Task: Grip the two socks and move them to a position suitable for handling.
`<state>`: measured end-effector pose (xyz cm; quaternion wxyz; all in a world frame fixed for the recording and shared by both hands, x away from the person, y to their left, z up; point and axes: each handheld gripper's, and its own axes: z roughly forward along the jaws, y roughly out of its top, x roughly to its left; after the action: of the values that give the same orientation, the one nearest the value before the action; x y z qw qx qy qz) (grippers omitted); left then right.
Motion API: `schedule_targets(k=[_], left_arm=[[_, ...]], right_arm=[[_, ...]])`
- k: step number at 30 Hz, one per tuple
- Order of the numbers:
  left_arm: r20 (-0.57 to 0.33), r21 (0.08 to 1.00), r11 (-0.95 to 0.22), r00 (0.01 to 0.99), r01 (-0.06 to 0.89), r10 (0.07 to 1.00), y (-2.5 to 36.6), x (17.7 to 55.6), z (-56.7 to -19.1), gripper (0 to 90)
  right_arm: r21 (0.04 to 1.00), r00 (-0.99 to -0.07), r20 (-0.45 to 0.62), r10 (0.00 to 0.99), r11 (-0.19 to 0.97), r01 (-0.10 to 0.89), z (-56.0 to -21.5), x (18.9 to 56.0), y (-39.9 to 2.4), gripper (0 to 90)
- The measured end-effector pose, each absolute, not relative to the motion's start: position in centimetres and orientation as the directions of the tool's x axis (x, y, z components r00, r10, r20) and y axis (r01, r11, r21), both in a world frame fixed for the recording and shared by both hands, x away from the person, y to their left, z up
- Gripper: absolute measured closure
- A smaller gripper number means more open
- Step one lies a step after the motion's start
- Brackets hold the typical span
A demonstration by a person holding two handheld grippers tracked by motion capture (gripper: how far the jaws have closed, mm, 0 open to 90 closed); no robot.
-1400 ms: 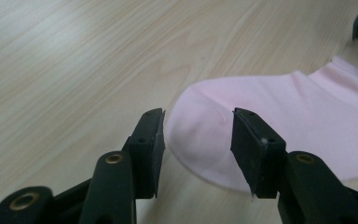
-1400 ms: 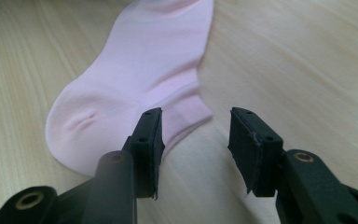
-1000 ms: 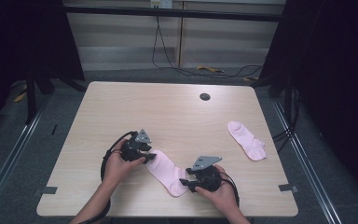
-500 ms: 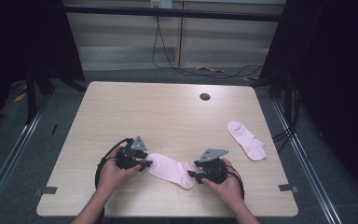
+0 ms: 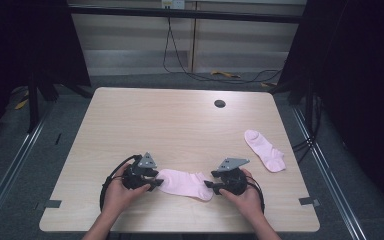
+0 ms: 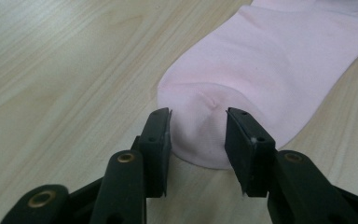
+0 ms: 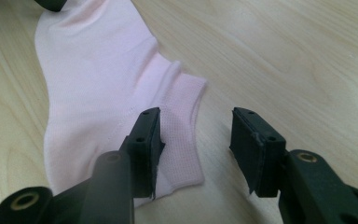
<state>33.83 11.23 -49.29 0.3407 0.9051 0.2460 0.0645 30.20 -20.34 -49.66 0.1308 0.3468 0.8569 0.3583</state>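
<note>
A pink sock [image 5: 185,183] lies flat and level across the near part of the wooden table [image 5: 180,120], between my two grippers. My left gripper [image 5: 155,184] is at its toe end. In the left gripper view the open jaws [image 6: 198,135] straddle the rounded toe [image 6: 200,116], which shows a small crease. My right gripper [image 5: 208,185] is at the cuff end. In the right gripper view [image 7: 196,140] its jaws stand open, one over the ribbed cuff [image 7: 182,116] and the other over bare wood.
A second pink sock [image 5: 265,150] lies slanted near the table's right edge. A small black round cap [image 5: 220,103] sits in the tabletop at the back. Cables loop behind each gripper near the front edge.
The sock has turned from slanted to level across the table. My left hand came toward the near edge, and my right hand shifted right and slightly away. Both jaw gaps look unchanged.
</note>
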Motion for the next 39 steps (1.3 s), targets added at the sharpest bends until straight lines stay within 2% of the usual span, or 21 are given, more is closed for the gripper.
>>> schedule_targets(k=[1,4,6,7,10,14,16,25,39], left_arm=[[-0.056,0.646,-0.643,0.866,0.411,0.497,11.3,33.8,-49.2,58.0],[-0.068,0.66,-0.619,0.855,0.425,0.515,11.6,34.1,-49.0,44.1],[-0.068,0.675,-0.603,0.85,0.425,0.523,11.8,34.1,-48.7,42.5],[-0.06,0.688,-0.593,0.848,0.418,0.527,12.0,34.3,-48.5,37.8],[-0.066,0.693,-0.586,0.845,0.421,0.53,12.2,34.5,-48.4,33.8],[-0.077,0.694,-0.575,0.839,0.433,0.539,12.5,34.8,-48.3,28.5],[-0.086,0.691,-0.573,0.836,0.442,0.541,12.7,35.0,-48.4,27.4],[-0.088,0.689,-0.564,0.824,0.456,0.559,13.4,35.2,-48.4,24.2],[-0.09,0.698,-0.551,0.82,0.457,0.565,13.6,35.1,-48.5,23.7]], right_arm=[[0.702,-0.725,0.026,0.689,0.504,0.504,-49.6,30.2,-20.3,52.7],[0.726,-0.712,0.05,0.7,0.464,0.507,-49.2,30.3,-20.7,50.7],[0.758,-0.685,0.085,0.723,0.399,0.515,-48.7,30.5,-21.4,49.8],[0.769,-0.653,0.07,0.754,0.376,0.516,-48.2,30.8,-22.3,49.8],[0.765,-0.597,0.016,0.802,0.375,0.524,-47.8,31.7,-23.8,50.3],[0.766,-0.533,0.003,0.846,0.34,0.545,-47.8,32.8,-25.3,52.1],[0.771,-0.473,-0.02,0.881,0.315,0.553,-47.7,33.9,-26.7,58.1],[0.768,-0.348,-0.025,0.937,0.241,0.594,-48.0,35.4,-29.9,60.0],[0.765,-0.269,-0.009,0.963,0.18,0.618,-48.0,35.7,-33.1,59.9]])
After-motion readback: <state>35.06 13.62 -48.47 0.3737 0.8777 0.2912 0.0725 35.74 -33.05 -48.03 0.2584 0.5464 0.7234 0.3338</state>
